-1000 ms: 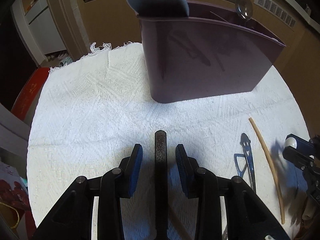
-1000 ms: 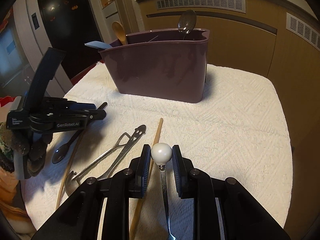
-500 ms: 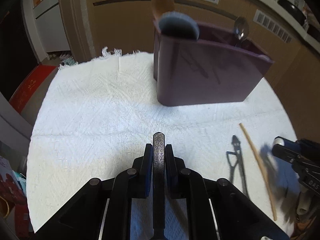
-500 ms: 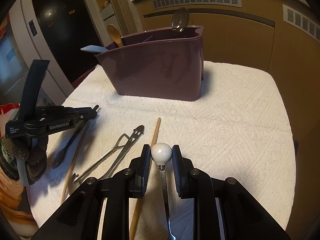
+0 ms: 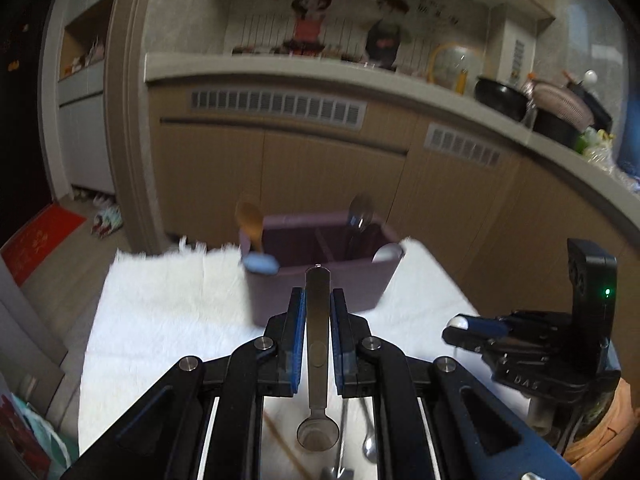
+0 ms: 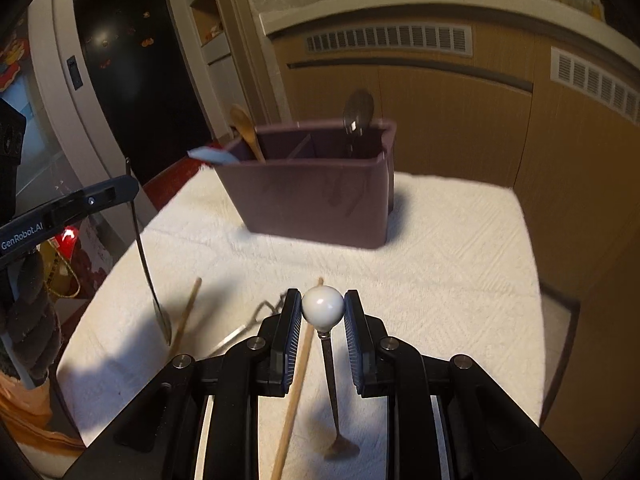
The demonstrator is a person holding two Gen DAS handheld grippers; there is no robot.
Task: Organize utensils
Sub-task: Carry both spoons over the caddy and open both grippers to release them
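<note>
The left gripper (image 5: 318, 312) has its jaws clenched on the flat handle of a metal spoon (image 5: 317, 364). The handle runs straight down the gap between the two blue pads, its end poking out past the fingertips toward the purple caddy (image 5: 320, 280), and its bowl hangs below the jaws, clear of the white towel (image 5: 168, 312) that covers the worktop.

The right gripper (image 6: 322, 312) grasps a small spoon (image 6: 332, 384) by the white ball on its handle; the ball sits squarely between the pads near their tips, and the thin stem slants down behind it to a small bowl above the towel.

The caddy stands upright at the far side of the towel, beyond both grippers. Inside it a wooden spoon (image 6: 246, 130) leans at the left end, a dark metal spoon (image 6: 357, 110) stands toward the right end, and a pale blue piece (image 6: 210, 156) sticks out over the left rim. Between the caddy and the right gripper, two wooden chopsticks (image 6: 298, 380) lie on the towel, well apart from the caddy.
</note>
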